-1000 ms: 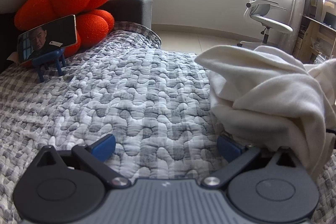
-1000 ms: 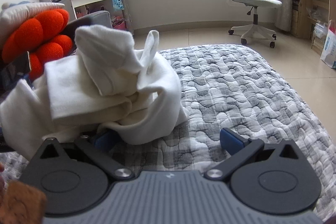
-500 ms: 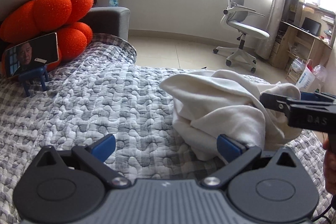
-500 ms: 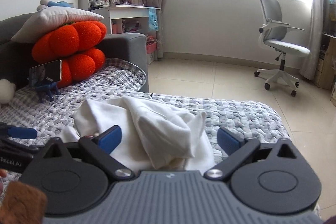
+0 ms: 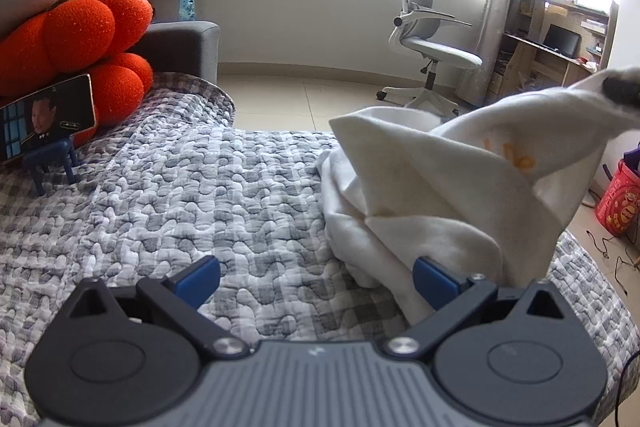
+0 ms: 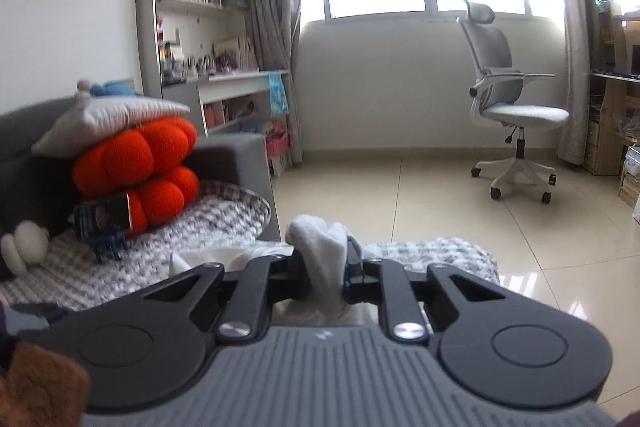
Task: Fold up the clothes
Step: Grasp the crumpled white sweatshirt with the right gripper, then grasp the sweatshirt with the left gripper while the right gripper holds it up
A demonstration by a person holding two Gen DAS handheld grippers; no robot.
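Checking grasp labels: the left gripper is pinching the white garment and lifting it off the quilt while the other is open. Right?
Not the left. The right gripper is shut on the white garment, as the right wrist view shows; the left gripper is the open one.

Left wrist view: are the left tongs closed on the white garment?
No, the left tongs stand wide open, and the white garment only lies against the right-hand pad.

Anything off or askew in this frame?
Nothing damaged or spilled. The white garment is a crumpled heap on the quilt, one corner lifted by the right gripper, whose jaws have just been closing and now pinch the cloth. The left gripper is open, holding nothing.
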